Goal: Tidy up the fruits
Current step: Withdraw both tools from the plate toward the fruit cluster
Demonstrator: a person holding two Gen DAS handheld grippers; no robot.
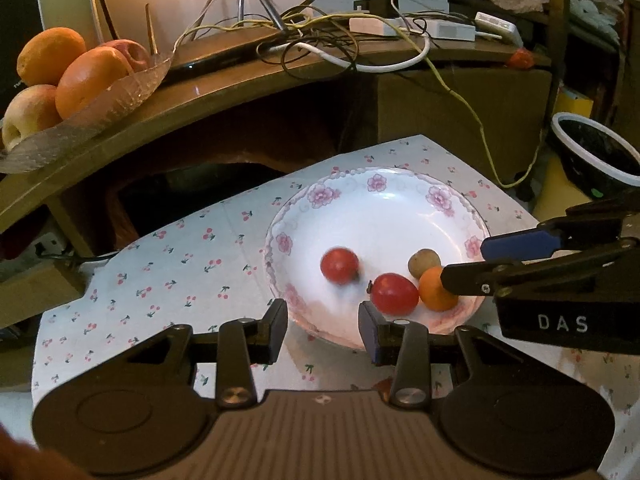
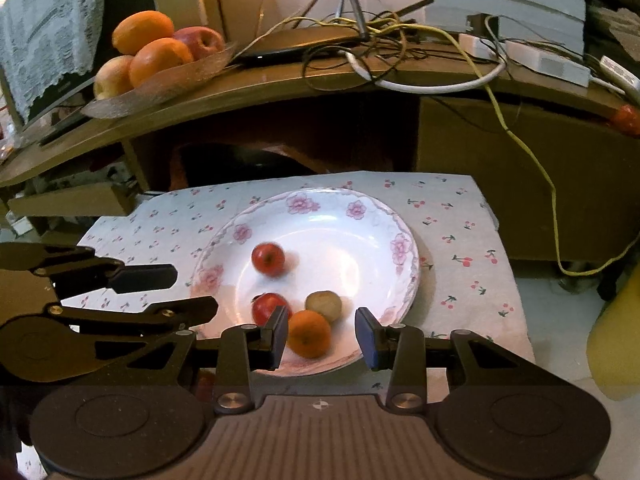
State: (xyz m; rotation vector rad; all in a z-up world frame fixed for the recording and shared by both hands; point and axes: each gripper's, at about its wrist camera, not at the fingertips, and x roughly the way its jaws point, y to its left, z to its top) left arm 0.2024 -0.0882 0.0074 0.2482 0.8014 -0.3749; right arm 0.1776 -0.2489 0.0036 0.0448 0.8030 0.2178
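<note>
Both grippers hang over the near rim of the plate (image 1: 280, 224), tilted down at it. The left gripper (image 1: 323, 330) has its jaws parted and nothing between them; through the gap you see only the plate's edge and the cloth (image 1: 168, 264). The right gripper (image 2: 321, 334) is parted too. A small orange (image 2: 309, 333) lies in the gap but its pads stand clear of it, so it is released, not gripped.

Four small fruits lie in the plate, toward its near side: the small orange, a brown fruit (image 2: 324, 305) just behind it, a red fruit (image 2: 269, 307) beside it, partly hidden by the right gripper's left finger (image 2: 278, 332), and a second red one (image 2: 268, 258) apart from the rest, blurred.

The left camera shows the red fruit whole, with a stem at its end, which the right camera hides. It also shows the right gripper from the side, one pad blue, and a black bowl (image 1: 596, 156) with a white rim off to the right. Only the right camera shows a lace cloth (image 2: 52, 28) at upper left.

Behind, on a wooden shelf (image 2: 280, 84), a glass dish (image 2: 168, 84) holds oranges and apples, beside tangled cables (image 2: 400, 52).
</note>
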